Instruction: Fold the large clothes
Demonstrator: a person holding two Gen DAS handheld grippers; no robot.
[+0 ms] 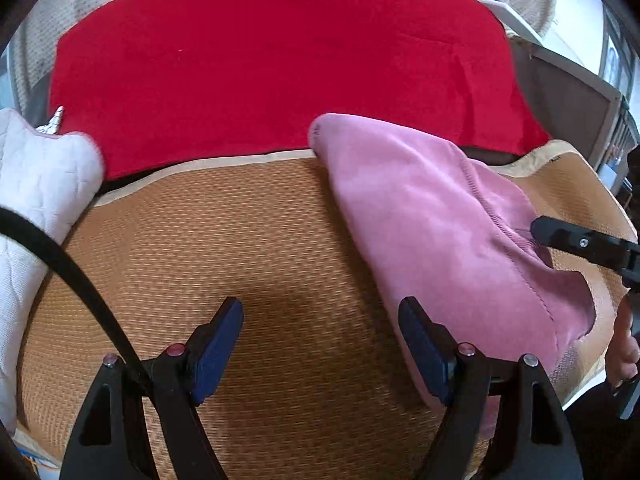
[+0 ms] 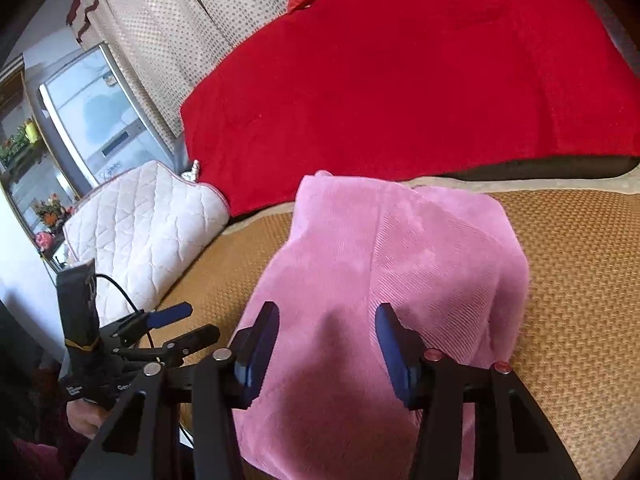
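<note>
A pink fleece garment [image 1: 436, 216] lies folded into a compact bundle on the woven tan mat [image 1: 224, 240]. In the right wrist view the garment [image 2: 384, 264] fills the middle, on the mat [image 2: 580, 280]. My left gripper [image 1: 322, 344] is open and empty over bare mat, its right finger at the garment's left edge. My right gripper [image 2: 326, 340] is open just above the near part of the garment, holding nothing. The right gripper's finger shows in the left wrist view [image 1: 580, 240] at the garment's right side. The left gripper shows in the right wrist view [image 2: 176, 324], left of the garment.
A red blanket [image 1: 280, 60] covers the bed behind the mat, also in the right wrist view [image 2: 400, 92]. A white quilted pad [image 1: 36, 184] lies at the mat's left end, also in the right wrist view [image 2: 140, 224]. A dotted curtain [image 2: 168, 32] and a glass door [image 2: 96, 116] stand beyond.
</note>
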